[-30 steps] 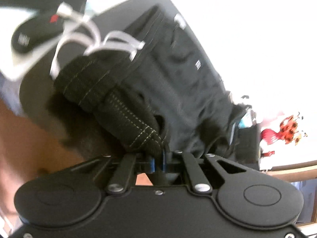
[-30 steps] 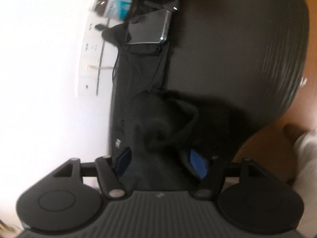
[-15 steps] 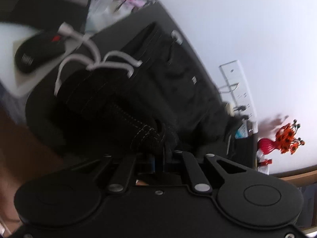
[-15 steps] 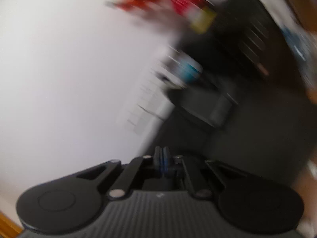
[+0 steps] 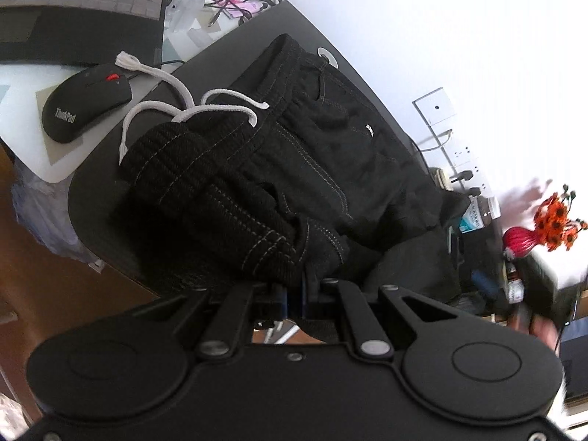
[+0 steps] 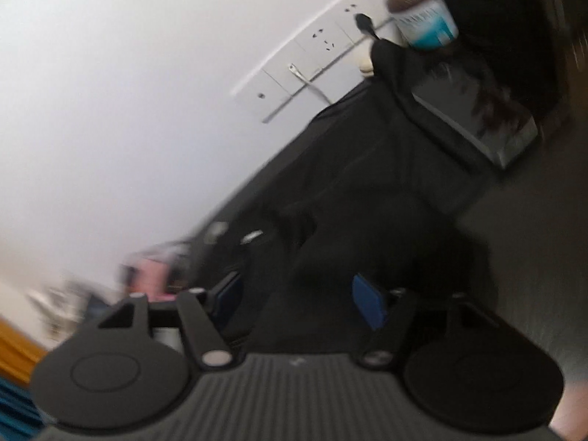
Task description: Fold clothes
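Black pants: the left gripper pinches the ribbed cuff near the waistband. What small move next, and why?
Probably lower the left gripper and release the ribbed cuff: it already overlaps the black pants beside the drawstring, while the right gripper hangs open.

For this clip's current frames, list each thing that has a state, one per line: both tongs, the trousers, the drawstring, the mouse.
Left tongs: shut on trousers' ribbed cuff.
Right tongs: open, holding nothing, over dark cloth.
Trousers: partly folded on the black table, cuff brought up by the waistband.
Drawstring: loose, untied, trailing toward the mouse.
Mouse: resting on its pad, untouched.
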The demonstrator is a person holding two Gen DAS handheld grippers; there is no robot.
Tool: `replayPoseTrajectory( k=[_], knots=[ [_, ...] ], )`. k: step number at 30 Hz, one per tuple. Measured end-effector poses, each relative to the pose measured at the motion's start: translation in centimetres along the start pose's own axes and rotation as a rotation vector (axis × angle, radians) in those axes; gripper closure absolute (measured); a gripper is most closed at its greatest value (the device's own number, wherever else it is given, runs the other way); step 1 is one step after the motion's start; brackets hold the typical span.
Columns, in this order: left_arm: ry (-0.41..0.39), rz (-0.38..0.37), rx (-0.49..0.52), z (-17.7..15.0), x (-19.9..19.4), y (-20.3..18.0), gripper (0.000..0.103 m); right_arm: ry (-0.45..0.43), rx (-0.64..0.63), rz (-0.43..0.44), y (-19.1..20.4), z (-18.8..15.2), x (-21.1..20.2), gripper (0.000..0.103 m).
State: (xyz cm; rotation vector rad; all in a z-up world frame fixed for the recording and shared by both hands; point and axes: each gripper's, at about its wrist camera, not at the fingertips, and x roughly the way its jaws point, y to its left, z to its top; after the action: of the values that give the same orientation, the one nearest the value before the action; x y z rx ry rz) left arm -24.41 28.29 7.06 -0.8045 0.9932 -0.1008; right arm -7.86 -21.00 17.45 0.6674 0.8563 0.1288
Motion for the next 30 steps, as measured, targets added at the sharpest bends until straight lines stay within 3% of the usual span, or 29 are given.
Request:
replayPoseTrajectory(
  k=[4,8,10,13,19,21,24,27,30],
  knots=[
    [-0.029,0.003,-0.016,-0.5,-0.2,0.0,0.097,0.1,-0.131,-0.23,4.3,4.3,7.3,0.031],
    [-0.059,-0.004,-0.057,-0.9,-0.4,0.4,0.097,0.214,-0.165,-0.493,4.3,5.2,13.9,0.031],
    [-0.069,-0.008,-0.075,-0.9,-0.6,0.7,0.097,0.271,-0.166,-0.568,3.1,4.6,15.3,0.036],
    [-0.068,-0.017,-0.101,-0.7,-0.5,1.3,0.097,0.159,-0.038,-0.403,2.1,5.3,10.5,0.095],
    [-0.086,-0.06,-0.081,1.4,-0.5,0.2,0.097,-0.072,0.205,-0.064,0.1,6.6,0.7,0.097],
    [-0.091,-0.093,-0.057,1.9,-0.8,-0.6,0.096,-0.229,0.184,0.101,0.3,6.3,-5.7,0.097],
    [-0.082,-0.128,-0.012,2.2,-1.2,-1.8,0.096,-0.441,0.155,0.243,-2.2,2.1,-14.9,0.097],
    [-0.037,-0.099,0.008,1.8,-0.6,-1.6,0.096,-0.507,0.236,0.188,-7.7,-5.2,-19.7,0.096],
    [0.047,-0.055,-0.017,1.4,0.9,-0.4,0.096,-0.382,0.416,0.015,-14.3,-12.3,-19.2,0.096]
  ],
)
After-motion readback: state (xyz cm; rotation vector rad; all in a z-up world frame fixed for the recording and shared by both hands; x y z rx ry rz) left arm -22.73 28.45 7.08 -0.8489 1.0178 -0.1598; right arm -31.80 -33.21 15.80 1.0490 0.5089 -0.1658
